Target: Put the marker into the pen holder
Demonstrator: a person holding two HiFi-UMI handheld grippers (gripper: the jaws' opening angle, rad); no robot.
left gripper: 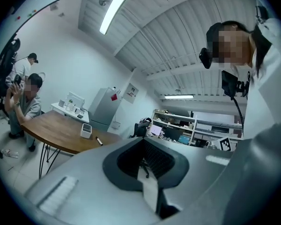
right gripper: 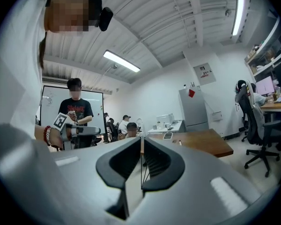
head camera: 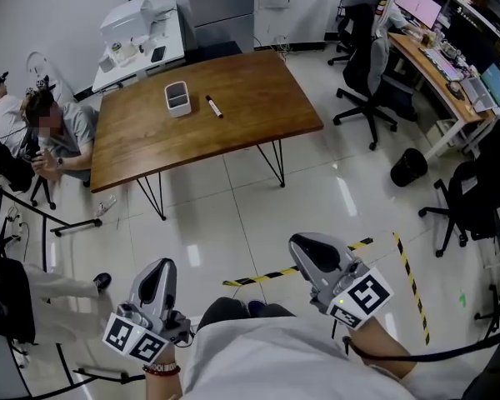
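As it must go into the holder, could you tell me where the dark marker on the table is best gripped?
Probably grip the slim dark marker at mid-barrel from above, jaws across its length: it lies flat on the brown wooden table, clear of the white pen holder.

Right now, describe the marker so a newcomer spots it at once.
Find the brown wooden table on the tiled floor. A white pen holder stands on it; the marker lies flat beside it, apart. It is slim and dark, the holder boxy and white.

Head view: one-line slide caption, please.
Left gripper and right gripper, shut and empty, face the table where the marker lies beside the pen holder.
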